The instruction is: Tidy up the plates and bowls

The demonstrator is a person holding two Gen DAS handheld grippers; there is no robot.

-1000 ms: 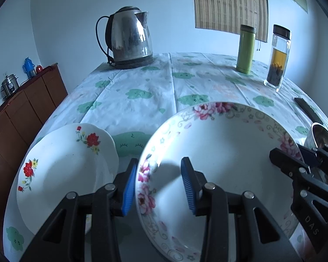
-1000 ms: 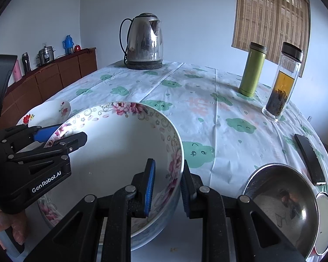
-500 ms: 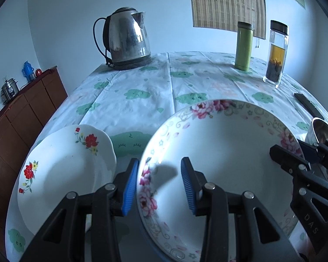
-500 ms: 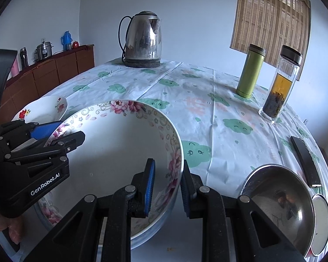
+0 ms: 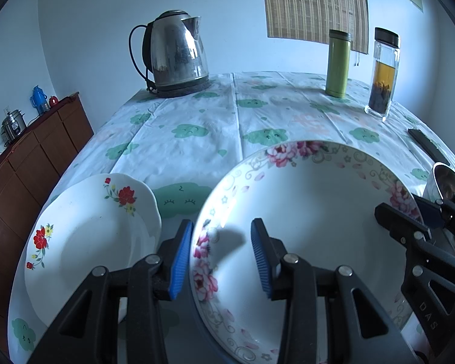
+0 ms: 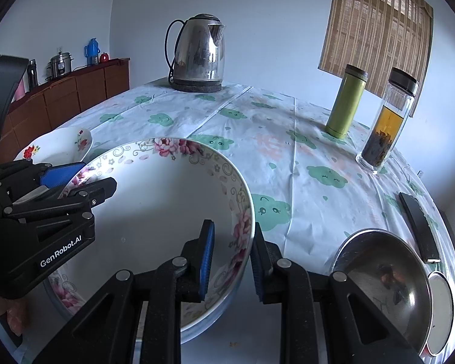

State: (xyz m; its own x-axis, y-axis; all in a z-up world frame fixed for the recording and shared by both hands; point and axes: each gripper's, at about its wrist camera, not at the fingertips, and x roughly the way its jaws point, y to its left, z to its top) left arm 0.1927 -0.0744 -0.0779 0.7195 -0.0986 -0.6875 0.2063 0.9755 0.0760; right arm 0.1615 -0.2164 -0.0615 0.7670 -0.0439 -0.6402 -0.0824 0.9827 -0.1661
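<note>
Large floral bowl (image 5: 312, 212) at the near edge of the tabletop (image 5: 197, 127), taken as the landmark. The left claw (image 5: 223, 257) straddles the bowl's left rim, one blue pad outside and one inside, standing apart with the rim between them; whether they press the rim cannot be told. The right claw (image 6: 232, 257) straddles the bowl's right rim (image 6: 242, 230) in the same way, its pads close on either side of the wall; contact cannot be confirmed. Just left of the bowl lies a white plate with red flowers (image 5: 88, 242). Right of the bowl sits a steel bowl (image 6: 382, 285), with a dark flat remote (image 6: 418, 227) beyond it. Far behind the bowl stand a kettle (image 5: 176, 57), a green flask (image 5: 338, 63) and a glass tea bottle (image 5: 383, 72).
</note>
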